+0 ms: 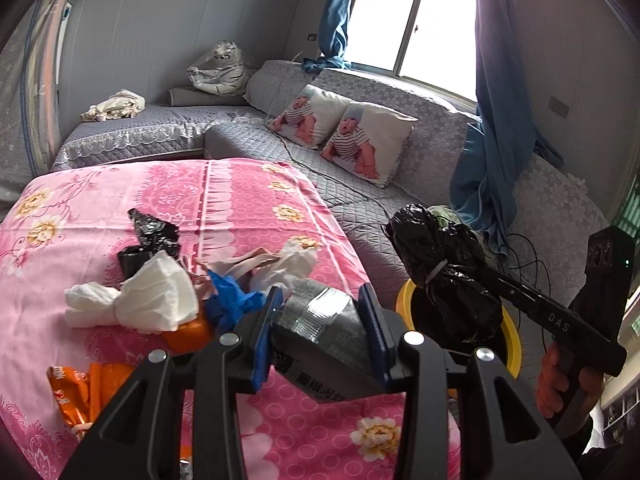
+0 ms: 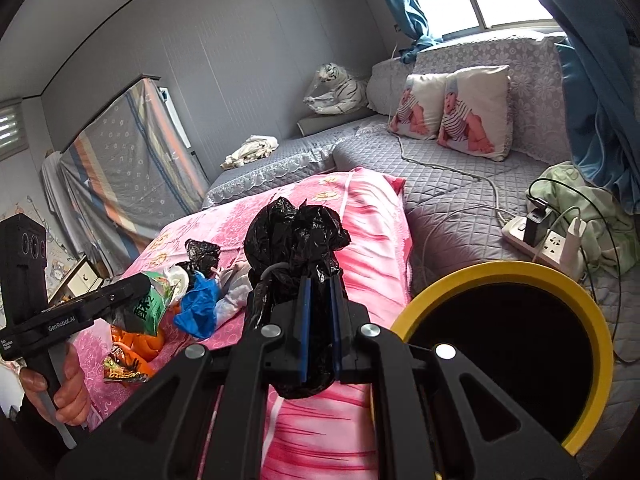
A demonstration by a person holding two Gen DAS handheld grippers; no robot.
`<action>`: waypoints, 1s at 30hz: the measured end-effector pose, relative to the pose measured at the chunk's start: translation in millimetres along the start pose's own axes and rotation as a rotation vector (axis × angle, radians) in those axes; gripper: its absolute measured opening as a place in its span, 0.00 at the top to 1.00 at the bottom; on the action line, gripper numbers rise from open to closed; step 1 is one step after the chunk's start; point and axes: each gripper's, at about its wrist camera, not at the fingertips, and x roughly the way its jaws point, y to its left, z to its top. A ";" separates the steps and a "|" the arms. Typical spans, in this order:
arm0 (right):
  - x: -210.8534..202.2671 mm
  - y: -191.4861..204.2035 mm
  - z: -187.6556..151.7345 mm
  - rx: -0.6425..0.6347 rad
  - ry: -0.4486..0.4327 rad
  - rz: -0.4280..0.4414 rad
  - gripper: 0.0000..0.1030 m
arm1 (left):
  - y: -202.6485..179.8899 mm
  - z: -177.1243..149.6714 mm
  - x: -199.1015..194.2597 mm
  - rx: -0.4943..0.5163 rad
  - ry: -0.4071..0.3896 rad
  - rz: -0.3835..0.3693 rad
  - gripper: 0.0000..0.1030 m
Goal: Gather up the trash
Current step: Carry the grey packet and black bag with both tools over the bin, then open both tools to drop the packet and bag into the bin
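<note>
My left gripper (image 1: 320, 300) is shut on a grey-silver drink carton (image 1: 316, 324), held above the pink-covered table (image 1: 248, 192). In the right wrist view the same carton (image 2: 150, 304) shows green print at the tip of the left gripper (image 2: 134, 294). My right gripper (image 2: 320, 320) is shut on a knotted black plastic bag (image 2: 296, 236), just left of the yellow-rimmed bin (image 2: 500, 268). From the left wrist view, that black bag (image 1: 436, 256) hangs over the bin (image 1: 514, 344). White tissues (image 1: 136, 300), a blue scrap (image 1: 232, 304), black plastic (image 1: 152, 240) and orange wrappers (image 1: 76, 392) lie on the table.
A grey quilted sofa (image 2: 440, 184) wraps behind the table, with two printed pillows (image 2: 452, 112). A power strip (image 2: 548, 240) with chargers and cables lies on the sofa beside the bin. Blue curtains (image 1: 496, 120) hang at the window. A hand (image 2: 68, 384) grips the left tool's handle.
</note>
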 end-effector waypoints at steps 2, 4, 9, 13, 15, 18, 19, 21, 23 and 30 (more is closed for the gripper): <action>-3.6 -9.8 3.0 0.013 -0.018 -0.027 0.92 | -12.8 3.2 9.2 0.019 0.009 -0.021 0.64; -7.7 -18.9 5.0 0.031 -0.031 -0.045 0.92 | -25.2 5.7 19.4 0.037 0.018 -0.041 0.64; -15.5 -38.3 9.5 0.068 -0.055 -0.107 0.92 | -48.3 7.1 42.7 0.063 0.057 -0.084 0.64; -22.6 -54.0 10.3 0.092 -0.075 -0.161 0.92 | -67.9 5.3 60.9 0.079 0.093 -0.113 0.64; -25.9 -61.2 10.1 0.103 -0.078 -0.181 0.92 | -78.4 4.3 68.4 0.093 0.103 -0.127 0.64; -30.1 -70.2 9.4 0.115 -0.086 -0.222 0.92 | -93.8 1.1 78.7 0.114 0.120 -0.145 0.64; -31.0 -73.0 8.9 0.123 -0.087 -0.231 0.92 | -98.9 0.1 81.9 0.121 0.127 -0.150 0.64; -33.1 -79.5 8.5 0.137 -0.084 -0.245 0.92 | -106.5 -1.7 88.7 0.131 0.141 -0.165 0.64; -36.3 -85.6 7.3 0.148 -0.086 -0.269 0.92 | -113.9 -3.0 94.4 0.141 0.154 -0.175 0.64; -44.1 -107.1 4.4 0.190 -0.085 -0.326 0.92 | -135.4 -5.6 114.8 0.166 0.183 -0.204 0.64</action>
